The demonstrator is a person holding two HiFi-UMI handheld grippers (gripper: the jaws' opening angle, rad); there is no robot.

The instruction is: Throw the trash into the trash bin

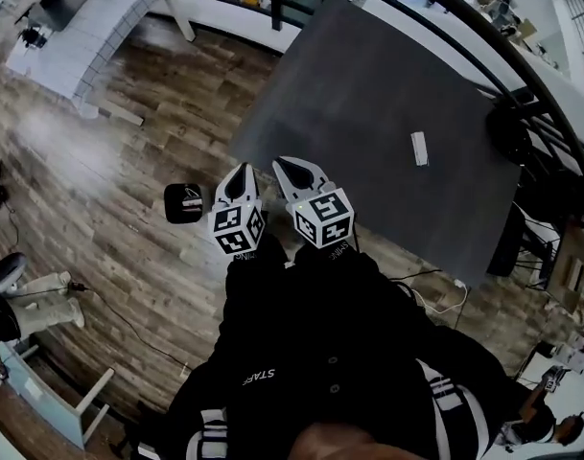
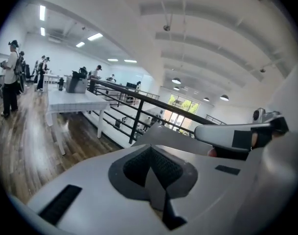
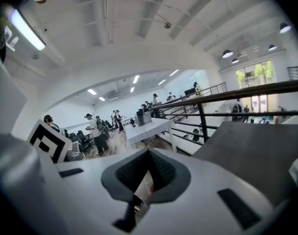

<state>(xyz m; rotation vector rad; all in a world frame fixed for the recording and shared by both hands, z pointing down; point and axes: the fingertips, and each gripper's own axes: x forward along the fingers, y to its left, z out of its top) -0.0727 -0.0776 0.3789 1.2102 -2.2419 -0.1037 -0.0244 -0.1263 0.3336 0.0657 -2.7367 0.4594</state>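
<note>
Nearest to me, at the bottom of the head view, is the person's black jacket point(image 1: 311, 353), and both tools are held out just in front of it at the frame's centre. The left gripper point(image 1: 244, 175) and the right gripper point(image 1: 293, 171) sit side by side, almost touching, each clenched tight on nothing, as their own views confirm. They look to me carried at the ready rather than working. Just left of them on the wood floor point(image 1: 128, 180) stands a small black trash bin point(image 1: 183, 203), placed close to the table's corner, presumably so a drop takes little travel. Beyond the grippers spreads the dark grey table point(image 1: 368, 94), bare except for a white scrap point(image 1: 419, 149) toward its right side, well apart from both grippers. I take that for the trash, not yet picked up. A black railing point(image 1: 464, 27) runs behind.
</note>
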